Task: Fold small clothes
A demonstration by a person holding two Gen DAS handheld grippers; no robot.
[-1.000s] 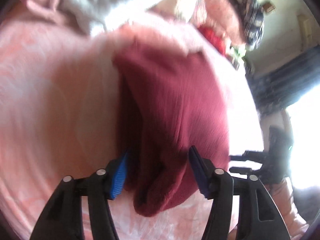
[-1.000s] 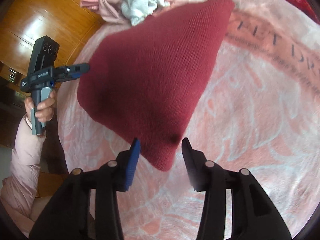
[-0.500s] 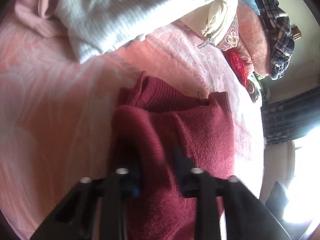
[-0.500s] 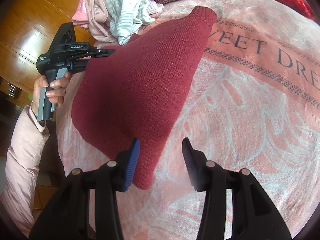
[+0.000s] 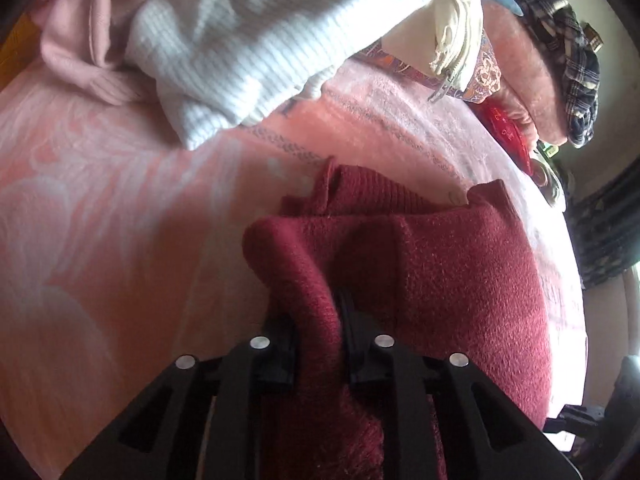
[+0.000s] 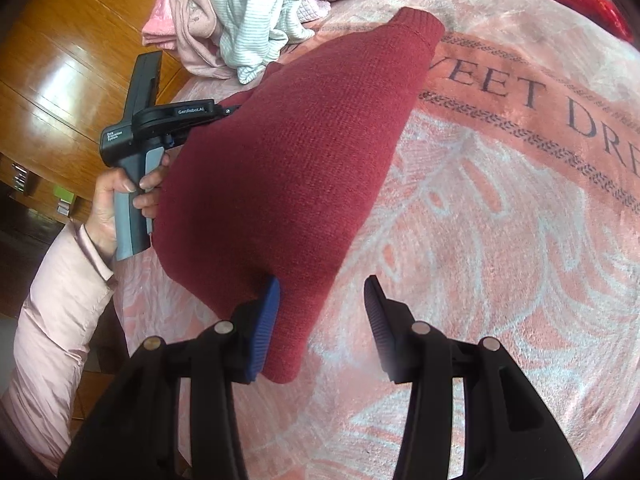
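Across the bed, a pink blanket with dark lettering carries the maroon sweater, which lies spread near its edge. Beyond it sits a heap of clothes, striped white and pink. At the sweater's side, the left gripper has its jaws pinched on a raised fold, probably the hem. Nearer, the right gripper stands with jaws apart around the sweater's corner.
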